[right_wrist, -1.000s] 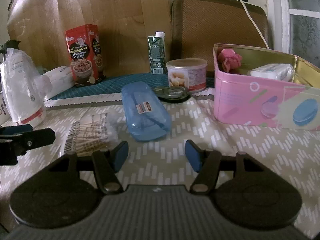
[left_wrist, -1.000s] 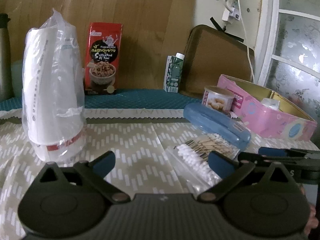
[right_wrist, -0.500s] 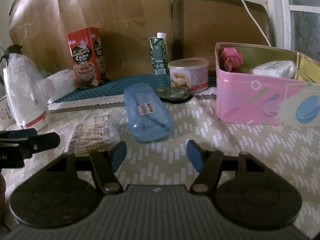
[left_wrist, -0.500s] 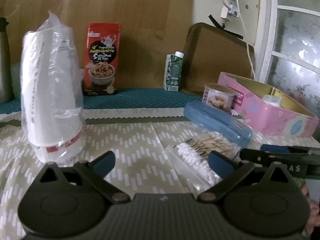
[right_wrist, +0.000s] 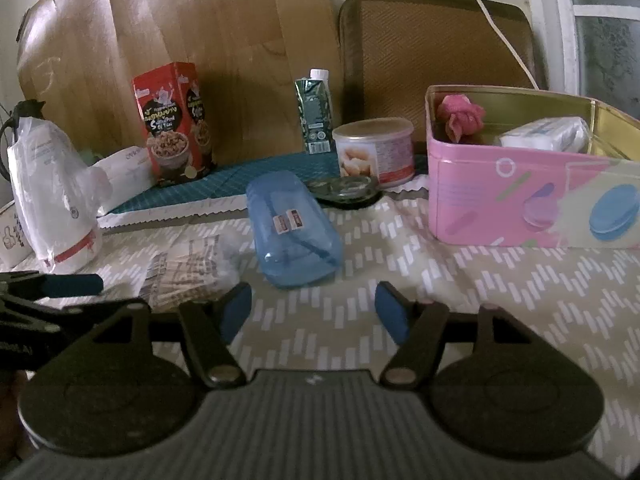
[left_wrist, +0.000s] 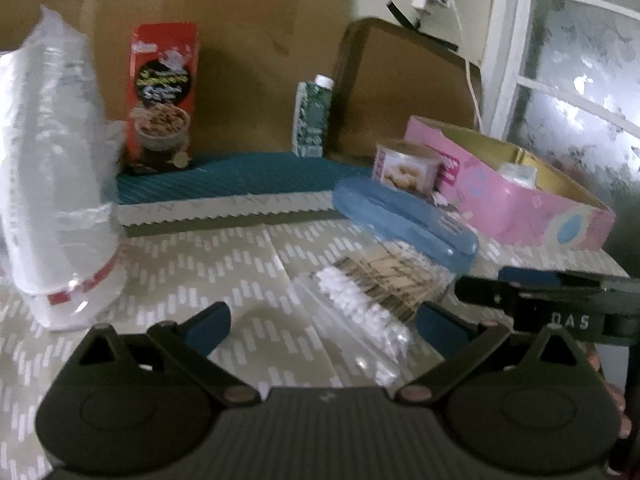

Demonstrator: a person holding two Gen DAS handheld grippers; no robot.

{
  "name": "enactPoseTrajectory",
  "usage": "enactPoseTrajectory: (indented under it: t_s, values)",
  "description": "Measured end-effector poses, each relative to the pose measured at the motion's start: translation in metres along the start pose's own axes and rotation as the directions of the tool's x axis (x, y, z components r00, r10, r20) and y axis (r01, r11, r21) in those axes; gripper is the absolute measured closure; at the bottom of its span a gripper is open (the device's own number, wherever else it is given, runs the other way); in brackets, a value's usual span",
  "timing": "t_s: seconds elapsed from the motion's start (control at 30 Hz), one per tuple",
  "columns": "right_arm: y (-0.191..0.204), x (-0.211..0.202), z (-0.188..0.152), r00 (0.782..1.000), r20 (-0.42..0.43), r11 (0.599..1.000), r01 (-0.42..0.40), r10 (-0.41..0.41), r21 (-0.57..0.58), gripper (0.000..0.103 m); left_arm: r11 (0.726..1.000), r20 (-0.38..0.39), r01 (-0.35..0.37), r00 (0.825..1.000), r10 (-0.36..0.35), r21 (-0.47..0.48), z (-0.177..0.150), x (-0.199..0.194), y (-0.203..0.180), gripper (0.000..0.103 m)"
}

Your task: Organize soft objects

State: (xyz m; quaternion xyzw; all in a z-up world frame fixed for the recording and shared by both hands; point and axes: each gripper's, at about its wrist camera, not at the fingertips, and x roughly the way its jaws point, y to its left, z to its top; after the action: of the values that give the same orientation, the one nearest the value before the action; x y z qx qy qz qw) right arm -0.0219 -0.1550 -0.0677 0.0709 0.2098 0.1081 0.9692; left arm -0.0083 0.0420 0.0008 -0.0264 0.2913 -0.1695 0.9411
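Both grippers are seen hovering low over the patterned tablecloth point(right_wrist: 500, 280). The left gripper point(left_wrist: 322, 326) is spread wide, nothing clamped; a clear bag of cotton swabs point(left_wrist: 360, 308) is lying on the cloth between its blue pads, apparently not pinched. The right gripper point(right_wrist: 314, 308) is held apart too, with only bare cloth between the pads. A blue plastic case point(right_wrist: 292, 232) is parked just ahead of it. Off to the right, a pink tin point(right_wrist: 520, 196) is left open, with a pink cloth ball point(right_wrist: 460, 118) and a white pack point(right_wrist: 548, 136) already tucked inside.
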Motion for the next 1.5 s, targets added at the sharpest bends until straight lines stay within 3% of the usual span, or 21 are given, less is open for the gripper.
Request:
enactPoseTrajectory:
  t_s: [0.37,0.97,1.5]
  values:
    - [0.000,0.000,0.001,1.000,-0.003,1.000,-0.010,0.010,-0.005,0.031,0.997,0.058,-0.013,0.998,0.017,-0.070,0.003,-0.010,0.012,0.000]
    - [-0.005,-0.002,0.001,0.996,0.004,0.996,-0.085,0.085,-0.016,0.028,0.994,0.039,-0.027,0.999,0.031,-0.109,0.003,-0.007,0.018,0.000]
    - [-0.006,-0.001,0.002,0.995,-0.002,0.995,-0.096,0.096,-0.019,0.027,0.993,0.043,-0.028,0.999,0.033,-0.112,0.003,-0.008,0.018,0.000]
